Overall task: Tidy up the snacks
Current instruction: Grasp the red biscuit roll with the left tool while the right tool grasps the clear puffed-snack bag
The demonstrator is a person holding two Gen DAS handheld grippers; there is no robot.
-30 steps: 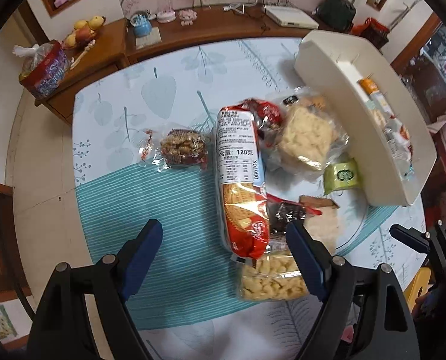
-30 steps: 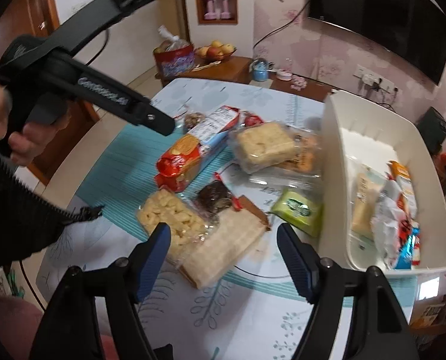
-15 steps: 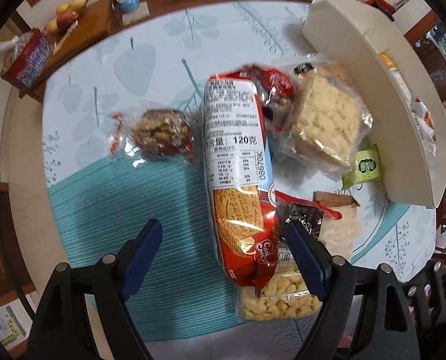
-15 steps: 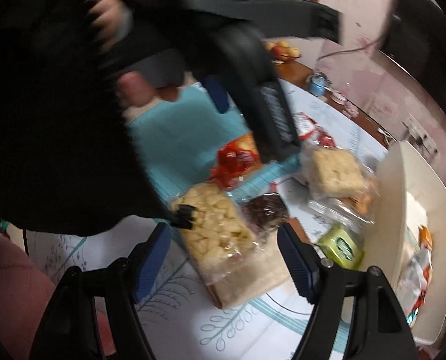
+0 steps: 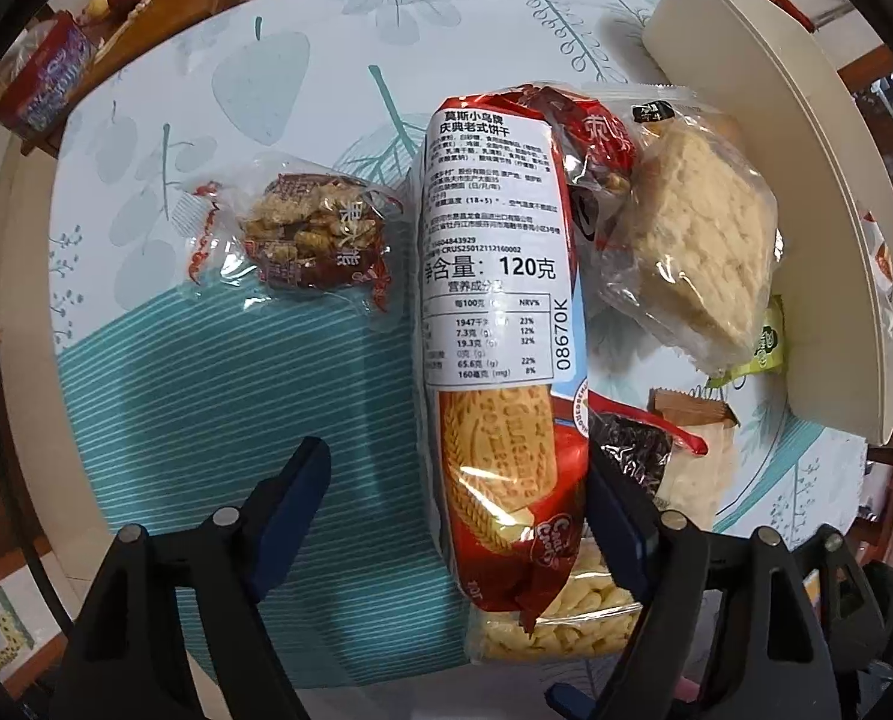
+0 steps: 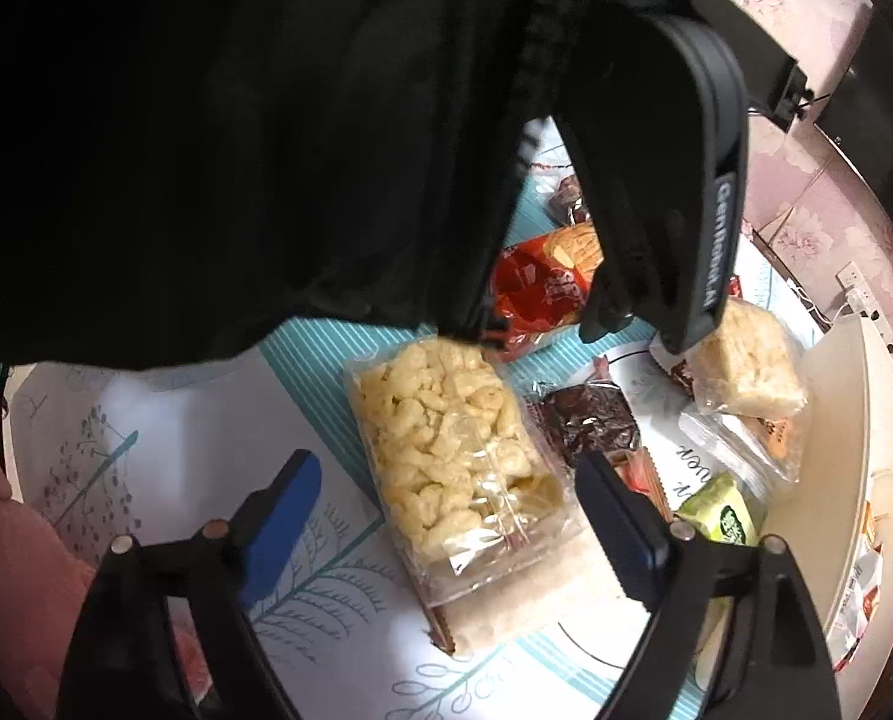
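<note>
between the closing jaws of the left gripper (image 5: 455,510), now lower, lies the biscuit pack (image 5: 500,372), ungripped (right gripper (image 6: 446,516) opening over puffed snack bag (image 6: 446,444)); pickups imminent.

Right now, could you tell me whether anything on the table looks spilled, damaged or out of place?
Nothing looks spilled or torn. The snacks lie loose and overlapping beside the white bin: the red biscuit pack rests across the clear puffed-snack bag.

Leaf-print tablecloth (image 5: 302,60) beside a wooden sideboard (image 5: 170,18), pink floral wallpaper (image 6: 806,222) beyond
</note>
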